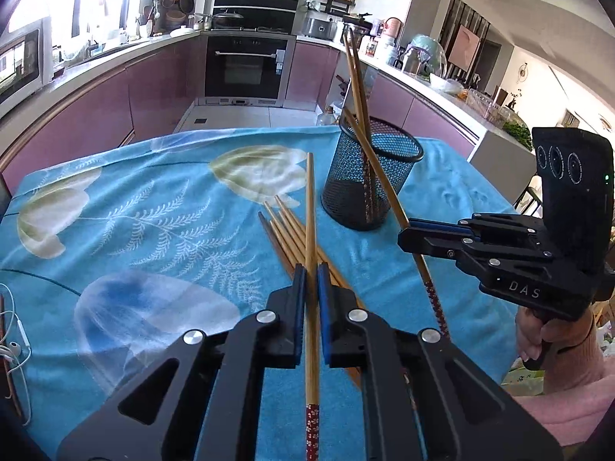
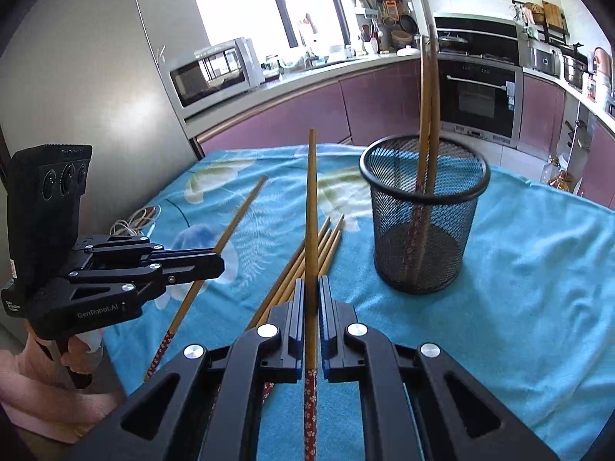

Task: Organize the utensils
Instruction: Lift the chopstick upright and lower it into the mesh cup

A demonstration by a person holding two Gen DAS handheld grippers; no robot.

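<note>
My left gripper [image 1: 311, 271] is shut on a bamboo chopstick [image 1: 310, 207] that runs straight out between its pads, above the blue cloth [image 1: 153, 199]. My right gripper [image 2: 311, 283] is shut on another chopstick [image 2: 312, 192], held the same way. Each gripper shows in the other's view: the right gripper [image 1: 407, 235] beside the cup, the left gripper [image 2: 215, 266] at the left edge. A black mesh cup [image 1: 369, 180] [image 2: 423, 238] stands upright with two chopsticks [image 1: 355, 77] [image 2: 428, 115] in it. Several loose chopsticks [image 1: 284, 234] [image 2: 326, 242] lie on the cloth.
White earphone cables [image 1: 17, 345] [image 2: 130, 224] lie at the table's left side. A hand in a pink sleeve [image 1: 553, 349] grips the right tool's handle. Purple kitchen cabinets, an oven [image 1: 246, 69] and a microwave [image 2: 215, 73] ring the table.
</note>
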